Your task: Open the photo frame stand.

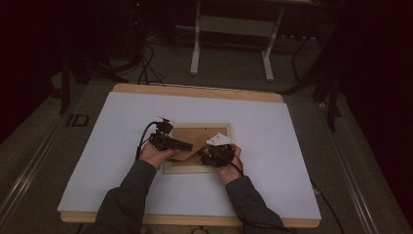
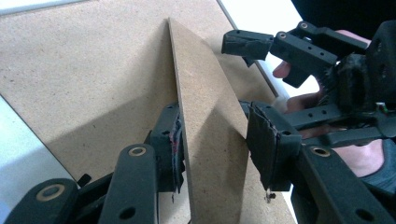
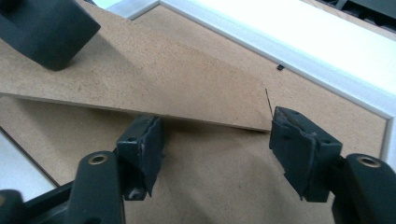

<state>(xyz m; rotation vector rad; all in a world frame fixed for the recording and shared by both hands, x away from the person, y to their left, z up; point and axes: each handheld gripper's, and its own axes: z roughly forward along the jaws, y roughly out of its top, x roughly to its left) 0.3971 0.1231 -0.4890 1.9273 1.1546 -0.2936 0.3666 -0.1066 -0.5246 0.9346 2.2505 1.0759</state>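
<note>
No legible text, label, brand, number or sign appears on any surface in the high view or either gripper view.

Tan speckled fibreboard backing [image 3: 140, 84], white frame [image 3: 289, 56], black grippers [image 1: 168, 141], pale table sheet [image 1: 122, 146] at left.

So there's one white-edged picture frame [image 1: 200, 168] lying face down on the one white tabletop [image 1: 122, 146], one loose fibreboard stand flap [image 2: 205, 121] lifted off its back, plus two black grippers, left gripper [image 1: 187, 145] and right gripper [image 1: 207, 152].
</note>
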